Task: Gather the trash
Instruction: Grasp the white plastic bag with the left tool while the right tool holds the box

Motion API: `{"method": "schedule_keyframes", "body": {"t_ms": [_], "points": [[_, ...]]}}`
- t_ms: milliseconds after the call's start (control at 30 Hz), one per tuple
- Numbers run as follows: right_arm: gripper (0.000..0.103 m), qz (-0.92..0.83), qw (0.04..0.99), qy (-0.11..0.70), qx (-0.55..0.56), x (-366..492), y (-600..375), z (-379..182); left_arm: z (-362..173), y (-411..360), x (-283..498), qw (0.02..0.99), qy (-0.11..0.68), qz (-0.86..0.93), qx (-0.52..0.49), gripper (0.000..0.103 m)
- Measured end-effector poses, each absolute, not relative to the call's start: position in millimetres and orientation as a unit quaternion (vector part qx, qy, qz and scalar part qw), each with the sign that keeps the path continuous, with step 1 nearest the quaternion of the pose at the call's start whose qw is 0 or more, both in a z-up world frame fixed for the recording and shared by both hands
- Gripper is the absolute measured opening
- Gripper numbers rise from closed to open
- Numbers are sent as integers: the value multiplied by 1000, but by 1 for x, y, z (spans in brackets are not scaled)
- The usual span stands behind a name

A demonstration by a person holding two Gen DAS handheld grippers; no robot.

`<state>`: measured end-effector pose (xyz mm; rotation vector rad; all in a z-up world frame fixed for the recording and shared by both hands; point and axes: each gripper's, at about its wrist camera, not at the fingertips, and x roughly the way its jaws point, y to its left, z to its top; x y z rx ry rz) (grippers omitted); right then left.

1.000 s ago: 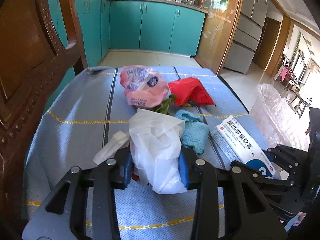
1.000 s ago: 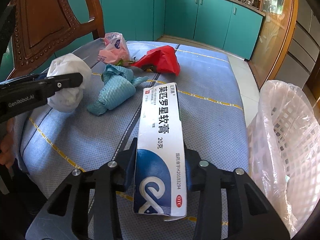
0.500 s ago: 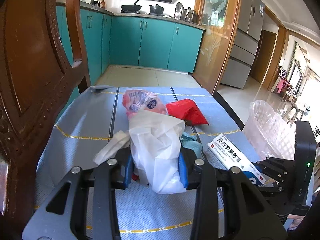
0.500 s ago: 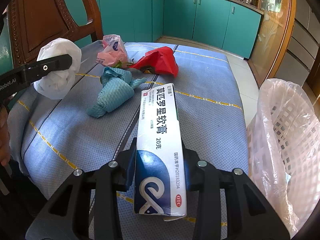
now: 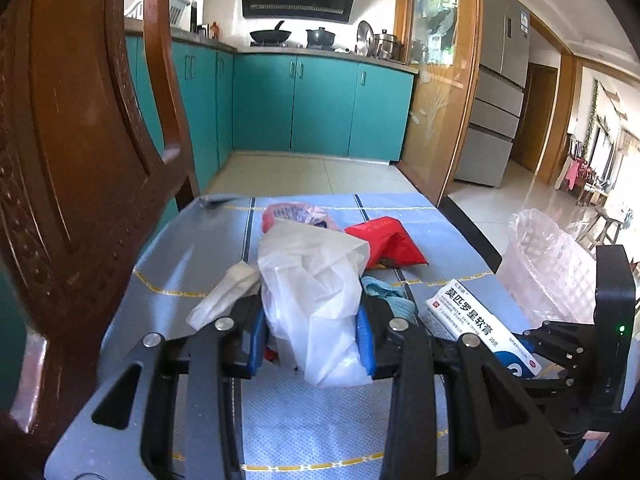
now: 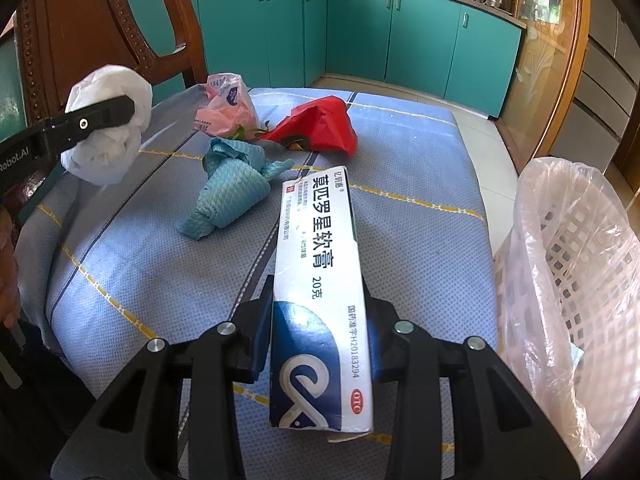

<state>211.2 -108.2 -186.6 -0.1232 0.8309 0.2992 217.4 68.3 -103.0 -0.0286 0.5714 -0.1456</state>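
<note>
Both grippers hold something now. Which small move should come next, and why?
Probably swing the right gripper toward the lined basket and drop the box in. The basket stands just beside that gripper, and the box is already clamped. The left gripper with the white bag sits farther off.

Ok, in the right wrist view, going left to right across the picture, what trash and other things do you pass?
White plastic bag held in the left gripper → pink packet → blue cloth → red bag → lined bin.

Thin crinkled plastic bag [image 5: 316,300]; glossy cardboard box [image 6: 320,300]; woven cloth tablecloth [image 6: 420,220]; polished carved wooden chair [image 5: 80,160].
</note>
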Motion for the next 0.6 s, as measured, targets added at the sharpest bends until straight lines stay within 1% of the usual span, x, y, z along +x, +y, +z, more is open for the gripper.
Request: {"method": "schedule_keyframes", "body": {"t_ms": [600], "points": [[38,145,902,401,-60,209,-109,-186,-99,72,216,959,274,-61,-24,37]]}}
